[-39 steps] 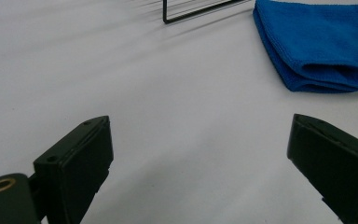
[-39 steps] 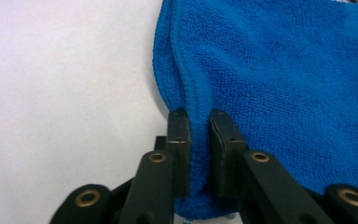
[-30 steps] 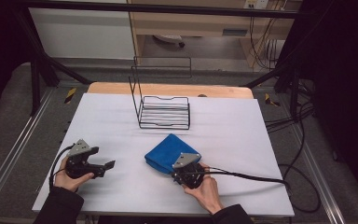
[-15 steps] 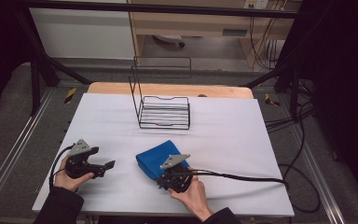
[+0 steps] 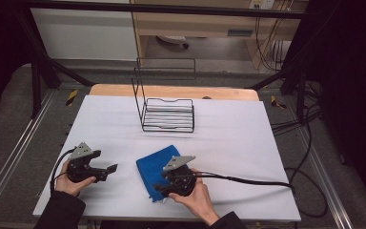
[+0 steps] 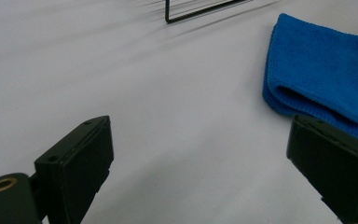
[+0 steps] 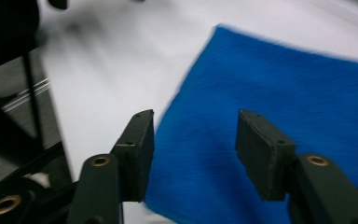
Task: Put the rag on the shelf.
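Two tools work here: the right tool [image 5: 158, 187], jaws just opening, hangs released over the blue cloth [image 5: 155, 164]. The left tool [image 5: 110, 169] waits released at nine o'clock; regrip squarely on the cloth's folded edge.

The left hand [image 5: 69, 179] comes in from the bottom left, its dark sleeve at the edge, and grips the left gripper [image 5: 108, 169] low over the desk [image 5: 248, 143], pointing toward the person's right. Its black fingers [image 6: 81, 161] stand wide apart with nothing between them. The right hand [image 5: 198, 195] holds the right gripper [image 5: 159, 188] from below, aimed left and slightly toward the person. Its fingers [image 7: 137, 149] have just been opening; they stand partly apart, pressing on nothing.
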`<state>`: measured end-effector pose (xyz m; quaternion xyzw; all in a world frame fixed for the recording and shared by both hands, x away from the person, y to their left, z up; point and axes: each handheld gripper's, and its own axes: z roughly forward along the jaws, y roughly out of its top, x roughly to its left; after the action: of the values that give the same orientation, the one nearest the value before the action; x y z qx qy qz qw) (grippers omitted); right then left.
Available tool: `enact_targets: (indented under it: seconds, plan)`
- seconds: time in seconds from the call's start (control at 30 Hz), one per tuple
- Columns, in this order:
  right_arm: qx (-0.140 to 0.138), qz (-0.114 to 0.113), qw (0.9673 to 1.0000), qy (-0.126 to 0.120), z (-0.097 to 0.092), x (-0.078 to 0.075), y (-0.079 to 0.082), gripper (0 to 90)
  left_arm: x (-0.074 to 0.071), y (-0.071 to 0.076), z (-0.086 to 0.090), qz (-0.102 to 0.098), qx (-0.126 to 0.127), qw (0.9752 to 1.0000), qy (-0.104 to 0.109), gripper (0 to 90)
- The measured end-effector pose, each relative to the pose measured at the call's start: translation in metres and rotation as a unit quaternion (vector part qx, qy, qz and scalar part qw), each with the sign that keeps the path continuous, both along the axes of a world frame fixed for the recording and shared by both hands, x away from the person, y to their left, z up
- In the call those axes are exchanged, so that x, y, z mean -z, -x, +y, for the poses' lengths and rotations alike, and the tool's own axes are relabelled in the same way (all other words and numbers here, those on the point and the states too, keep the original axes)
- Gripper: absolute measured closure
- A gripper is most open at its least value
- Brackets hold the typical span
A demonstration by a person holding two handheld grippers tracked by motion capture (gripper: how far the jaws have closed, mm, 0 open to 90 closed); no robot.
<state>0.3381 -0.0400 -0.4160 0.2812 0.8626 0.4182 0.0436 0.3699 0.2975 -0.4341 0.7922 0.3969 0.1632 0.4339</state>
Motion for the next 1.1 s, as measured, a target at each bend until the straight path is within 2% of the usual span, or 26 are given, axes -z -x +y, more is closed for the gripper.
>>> enact_targets:
  seconds: [0.07, 0.13, 0.17, 0.2, 0.23, 0.27, 0.3, 0.33, 0.43, 0.57, 0.67, 0.8, 0.93, 1.1]
  plan:
    - [0.034, -0.026, 0.999, 0.011, -0.02, -0.007, -0.01, 44.9, 0.0, 0.0, 0.0, 0.0, 0.0, 1.0, 0.0, 7.3]
    - [0.061, -0.038, 0.9969, 0.031, -0.037, -0.005, -0.018, 44.2, 0.0, 0.0, 0.0, 0.0, 0.0, 1.0, 0.0, 7.2]
    - [0.073, -0.038, 0.9961, 0.034, -0.045, -0.002, -0.023, 44.7, 0.0, 0.0, 0.0, 0.0, 0.0, 1.0, 0.0, 7.2]
    - [0.073, -0.038, 0.9961, 0.034, -0.045, -0.002, -0.023, 44.7, 0.0, 0.0, 0.0, 0.001, 0.0, 1.0, 0.0, 7.2]
    - [0.089, -0.028, 0.9949, 0.036, -0.06, 0.006, -0.031, 46.1, 0.001, 0.0, 0.0, 0.001, 0.0, 1.0, -0.001, 7.2]
    - [0.095, -0.021, 0.9945, 0.038, -0.067, 0.011, -0.034, 47.2, 0.001, 0.0, 0.0, 0.001, 0.0, 1.0, -0.001, 7.3]
    - [0.095, -0.021, 0.9945, 0.038, -0.067, 0.011, -0.034, 47.2, 0.001, 0.0, 0.0, 0.001, 0.001, 1.0, -0.002, 7.3]
    - [0.099, -0.004, 0.9942, 0.042, -0.075, 0.021, -0.038, 49.8, 0.001, -0.001, -0.001, 0.001, 0.001, 1.0, -0.002, 7.3]
    - [0.096, 0.021, 0.9945, 0.038, -0.078, 0.032, -0.04, 54.9, 0.001, 0.0, -0.001, 0.001, 0.001, 1.0, -0.002, 7.2]
    - [0.092, 0.021, 0.9951, 0.031, -0.076, 0.035, -0.039, 61.1, 0.001, 0.0, -0.001, 0.001, 0.0, 1.0, -0.001, 7.3]
    - [0.09, 0.033, 0.9951, 0.022, -0.075, 0.035, -0.036, 73.7, 0.001, 0.0, -0.001, 0.002, 0.0, 1.0, -0.001, 7.2]
    - [0.097, 0.051, 0.9939, 0.014, -0.075, 0.033, -0.035, 84.7, 0.0, 0.0, -0.001, 0.001, 0.001, 1.0, -0.001, 7.3]
    - [0.113, 0.054, 0.9921, 0.003, -0.079, 0.023, -0.027, 86.8, 0.0, 0.0, -0.001, 0.001, 0.002, 1.0, -0.002, 7.2]
    - [0.13, 0.052, 0.9901, 0.006, -0.084, 0.015, -0.016, 86.9, 0.0, 0.001, -0.002, 0.0, 0.001, 1.0, -0.001, 7.2]
